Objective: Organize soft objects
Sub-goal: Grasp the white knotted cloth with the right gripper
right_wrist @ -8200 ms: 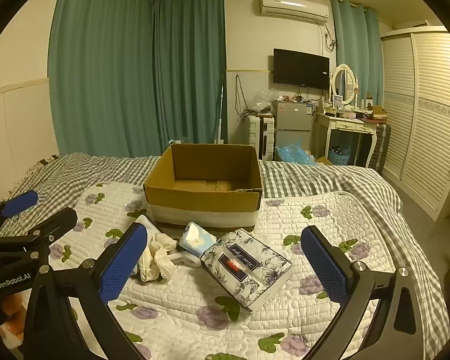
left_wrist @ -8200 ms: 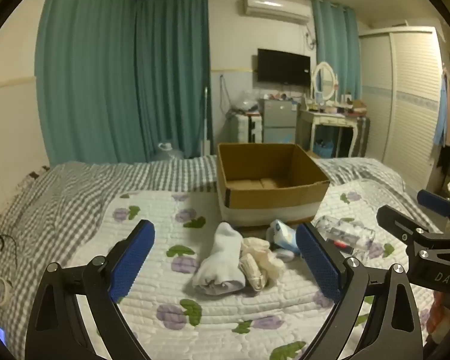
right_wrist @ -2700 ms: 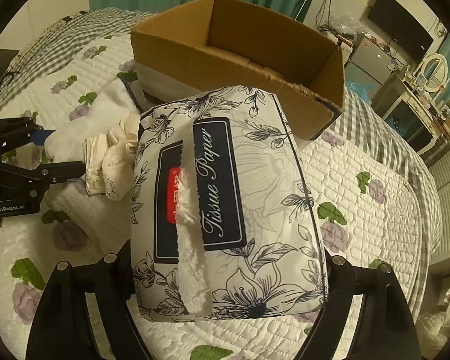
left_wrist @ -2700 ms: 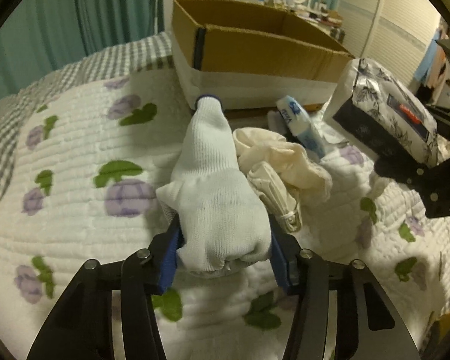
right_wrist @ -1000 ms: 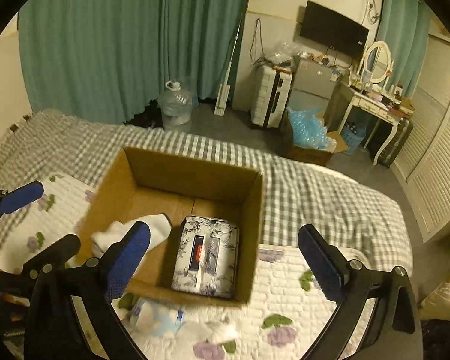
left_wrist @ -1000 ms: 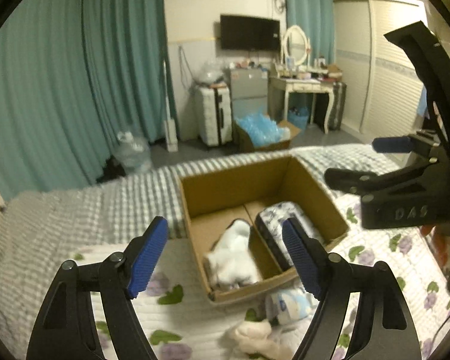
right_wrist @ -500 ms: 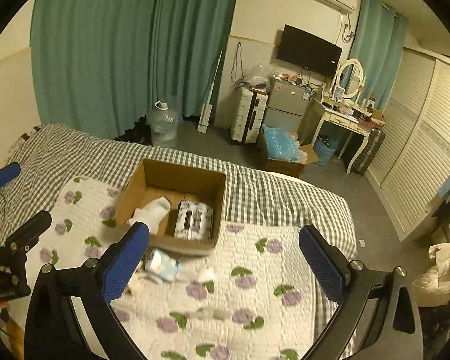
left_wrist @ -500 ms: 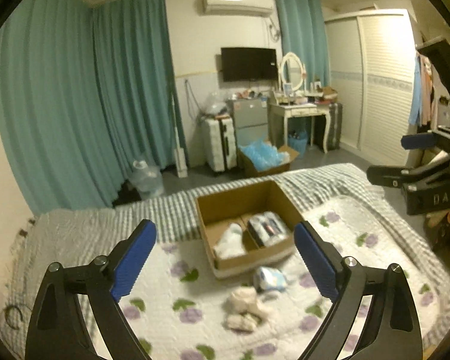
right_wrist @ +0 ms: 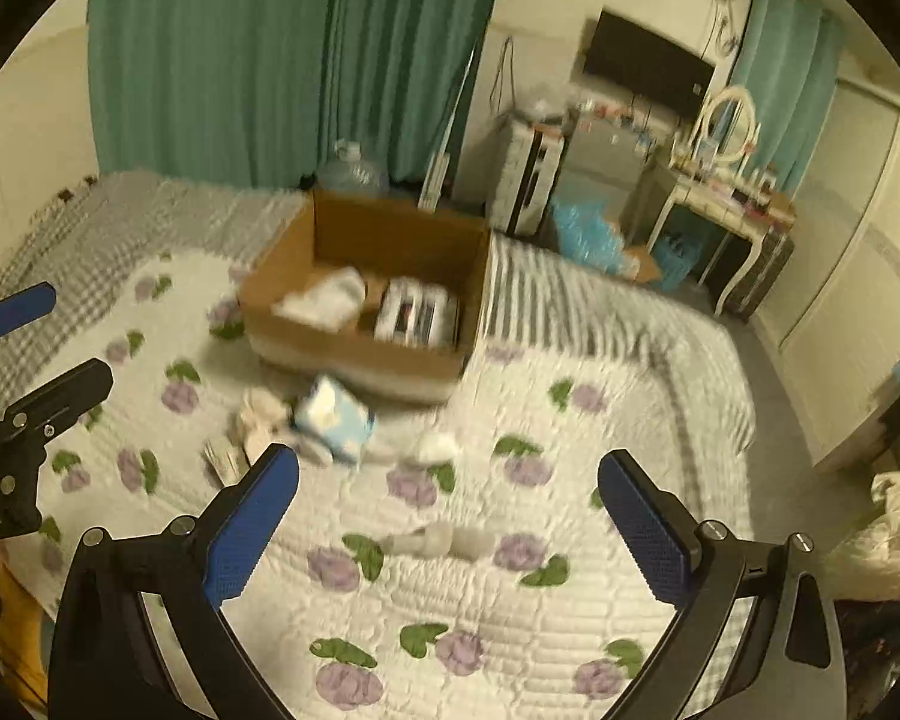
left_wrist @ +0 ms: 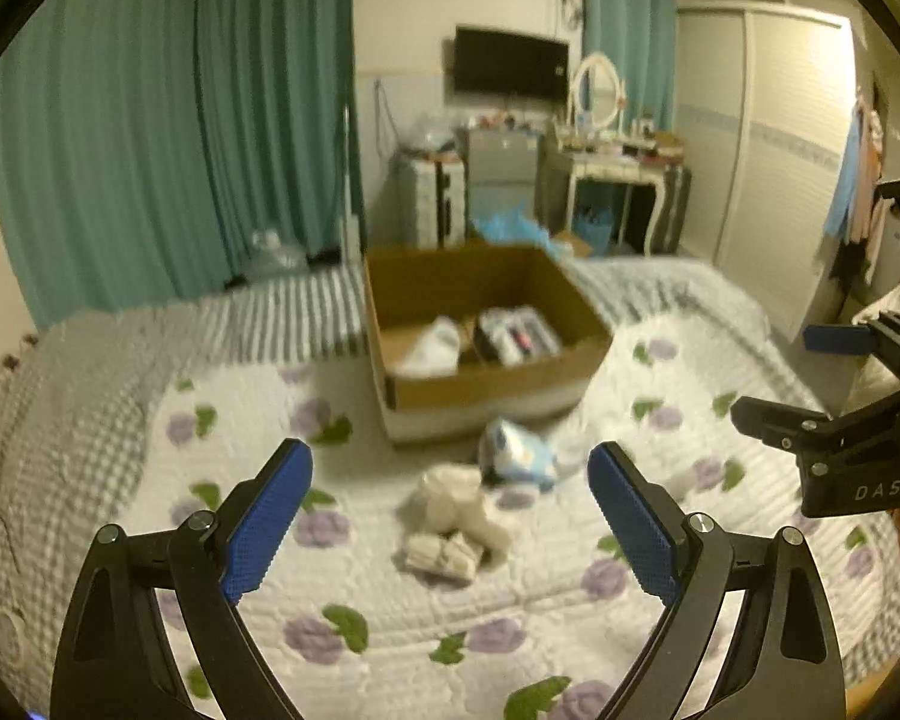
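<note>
While left wrist omits it | right wrist shows white roll (right_wrist: pixel 444 540)

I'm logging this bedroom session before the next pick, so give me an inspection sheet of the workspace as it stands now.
Surface: floral quilt over a checked bedspread.
Job's things: cardboard box holds a white sock and a tissue pack; cream cloth bundle and blue-white packet lie on the quilt before it.
Clutter: small pale item on the quilt, too blurred to name.
Grippers: left gripper and right gripper both open, empty.
Cables: wall cord.
Surroundings: teal curtains, TV, wardrobe.
</note>
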Demonstrator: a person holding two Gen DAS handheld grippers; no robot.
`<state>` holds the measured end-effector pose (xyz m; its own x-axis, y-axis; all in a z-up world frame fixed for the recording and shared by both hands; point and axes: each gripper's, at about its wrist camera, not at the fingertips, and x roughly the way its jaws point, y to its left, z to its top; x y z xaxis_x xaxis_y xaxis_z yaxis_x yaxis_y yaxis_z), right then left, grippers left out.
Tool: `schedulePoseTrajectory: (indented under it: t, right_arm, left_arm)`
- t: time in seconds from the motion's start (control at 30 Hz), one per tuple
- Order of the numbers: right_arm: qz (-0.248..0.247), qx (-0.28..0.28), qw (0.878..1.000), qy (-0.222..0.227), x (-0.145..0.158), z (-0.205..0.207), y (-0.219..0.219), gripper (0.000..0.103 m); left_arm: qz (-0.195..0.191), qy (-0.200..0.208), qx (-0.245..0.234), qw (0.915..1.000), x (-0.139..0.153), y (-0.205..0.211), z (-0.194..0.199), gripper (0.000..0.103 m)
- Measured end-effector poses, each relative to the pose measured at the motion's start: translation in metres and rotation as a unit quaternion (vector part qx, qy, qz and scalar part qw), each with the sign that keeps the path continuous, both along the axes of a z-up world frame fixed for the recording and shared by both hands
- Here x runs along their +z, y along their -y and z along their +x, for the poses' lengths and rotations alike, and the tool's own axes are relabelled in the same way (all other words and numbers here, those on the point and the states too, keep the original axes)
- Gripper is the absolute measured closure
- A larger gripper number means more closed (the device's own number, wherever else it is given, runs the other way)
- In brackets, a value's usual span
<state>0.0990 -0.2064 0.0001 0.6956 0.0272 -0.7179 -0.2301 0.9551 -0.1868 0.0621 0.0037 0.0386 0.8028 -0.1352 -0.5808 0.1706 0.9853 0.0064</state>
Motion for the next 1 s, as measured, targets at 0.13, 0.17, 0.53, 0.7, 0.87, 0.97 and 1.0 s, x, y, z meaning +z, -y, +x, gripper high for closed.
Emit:
schedulePoseTrajectory:
  t: [0.13,0.17,0.53,0.7,0.87,0.97,1.0]
  right_arm:
    - [0.003,-0.005,0.999,-0.048,-0.05,0.022,0.009,0.002]
    - [0.004,-0.006,0.998,-0.06,-0.063,0.028,0.012,0.002]
    - [0.015,-0.027,0.984,-0.174,-0.172,0.077,0.037,0.002]
    - [0.033,-0.018,0.98,-0.196,-0.195,0.085,0.038,0.002]
    - [0.019,-0.008,0.981,-0.195,-0.207,0.085,0.031,0.002]
    - [0.017,-0.01,0.982,-0.188,-0.206,0.084,0.031,0.016]
    - [0.018,-0.01,0.982,-0.186,-0.205,0.083,0.03,0.019]
  left_arm:
    - [0.006,-0.04,0.002,0.9992,-0.047,0.007,0.013,0.008]
    - [0.01,-0.052,0.001,0.9986,-0.06,0.009,0.018,0.008]
    - [0.017,-0.122,0.002,0.9924,-0.141,0.018,0.046,0.008]
    - [0.016,-0.136,0.0,0.9906,-0.153,0.017,0.052,0.008]
    - [0.017,-0.144,-0.003,0.9894,-0.16,0.017,0.054,0.01]
    - [0.016,-0.147,-0.003,0.989,-0.16,0.015,0.054,0.01]
    - [0.016,-0.146,-0.004,0.9892,-0.159,0.015,0.053,0.01]
